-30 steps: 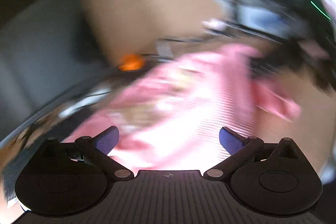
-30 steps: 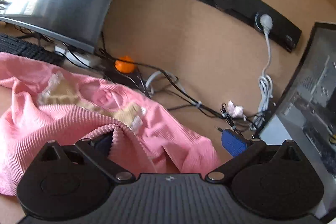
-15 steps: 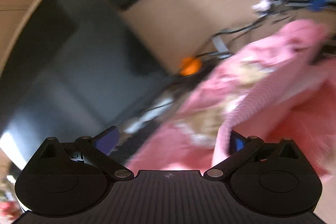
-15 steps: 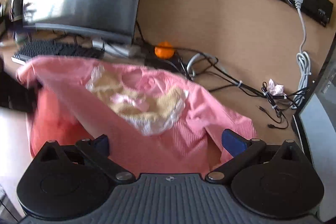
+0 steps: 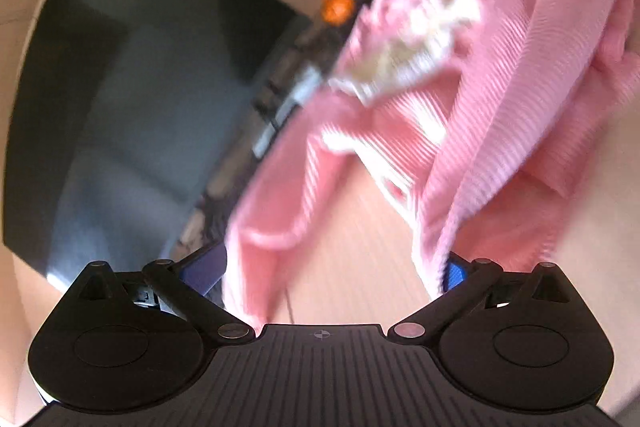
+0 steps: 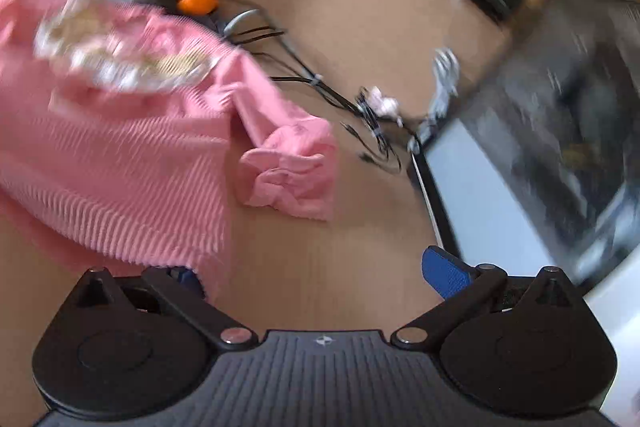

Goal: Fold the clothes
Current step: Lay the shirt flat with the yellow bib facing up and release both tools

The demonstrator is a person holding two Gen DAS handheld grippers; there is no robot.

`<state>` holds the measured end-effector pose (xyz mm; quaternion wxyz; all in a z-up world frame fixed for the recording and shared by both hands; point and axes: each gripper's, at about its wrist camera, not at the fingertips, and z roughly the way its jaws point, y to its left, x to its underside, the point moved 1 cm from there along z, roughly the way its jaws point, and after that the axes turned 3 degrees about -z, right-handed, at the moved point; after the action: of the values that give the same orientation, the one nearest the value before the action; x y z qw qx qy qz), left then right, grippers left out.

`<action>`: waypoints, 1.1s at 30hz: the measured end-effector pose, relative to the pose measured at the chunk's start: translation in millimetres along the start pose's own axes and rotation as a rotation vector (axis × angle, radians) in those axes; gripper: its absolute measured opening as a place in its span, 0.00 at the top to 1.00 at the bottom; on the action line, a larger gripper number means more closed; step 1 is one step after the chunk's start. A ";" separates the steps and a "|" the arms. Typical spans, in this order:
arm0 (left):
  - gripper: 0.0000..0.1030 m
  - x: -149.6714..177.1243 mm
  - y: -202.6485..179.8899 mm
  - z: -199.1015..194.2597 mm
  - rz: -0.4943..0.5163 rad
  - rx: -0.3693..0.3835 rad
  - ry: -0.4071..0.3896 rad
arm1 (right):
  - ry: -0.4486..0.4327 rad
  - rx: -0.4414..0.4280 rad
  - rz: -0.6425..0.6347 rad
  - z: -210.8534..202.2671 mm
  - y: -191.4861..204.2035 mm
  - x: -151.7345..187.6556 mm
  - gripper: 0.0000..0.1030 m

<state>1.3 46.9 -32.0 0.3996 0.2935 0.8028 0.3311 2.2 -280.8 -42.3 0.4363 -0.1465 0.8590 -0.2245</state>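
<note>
**Pink top hangs across both open grippers over the desk**

Left wrist view: the left gripper (image 5: 328,269) has its jaws spread wide, grasping nothing firmly that can be seen. The pink ribbed top (image 5: 492,99) drapes down between the blue fingertips (image 5: 202,271), one fold falling beside the left pad and another edge covering part of the right pad. A cream and white print on the cloth (image 5: 424,39) shows near the top, blurred. Behind it stand a dark monitor (image 5: 132,99) and a small orange object (image 5: 338,7), above the tan desk (image 5: 360,247).

Right wrist view: the right gripper (image 6: 316,273) is also spread wide. The top (image 6: 120,155) lies at the left, its hem hanging over the left pad, while the right blue pad (image 6: 446,273) stands bare. A bunched sleeve (image 6: 296,171) rests on the desk (image 6: 360,27), near tangled black cables (image 6: 372,131). A computer case (image 6: 560,147) fills the right side, blurred.
</note>
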 end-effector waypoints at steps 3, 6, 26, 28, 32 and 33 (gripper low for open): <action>0.00 -8.4 13.0 -8.3 -0.008 -0.079 -0.057 | -0.042 0.013 0.051 -11.5 -8.7 -12.0 0.00; 0.00 -15.3 38.2 -26.2 -0.045 -0.100 -0.121 | -0.066 0.011 0.129 -26.6 -31.3 -19.9 0.00; 0.00 -6.8 87.8 -33.5 -0.603 0.720 -0.113 | 0.021 -0.525 0.473 -15.3 -106.3 -19.1 0.00; 0.00 -31.2 76.2 -21.2 -0.650 0.813 -0.142 | 0.028 -0.564 0.434 1.0 -84.6 -40.1 0.00; 0.00 -66.2 45.8 7.0 -0.696 0.849 -0.085 | 0.108 -0.655 0.402 42.8 -50.7 -63.3 0.00; 0.00 -72.7 39.9 14.3 -0.711 0.851 -0.067 | 0.140 -0.645 0.406 50.3 -50.8 -64.1 0.00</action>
<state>58.5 22.0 24.4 0.3581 0.1505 0.9023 -0.1870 83.0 -308.5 1.5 0.3438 -0.0874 0.9246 0.1385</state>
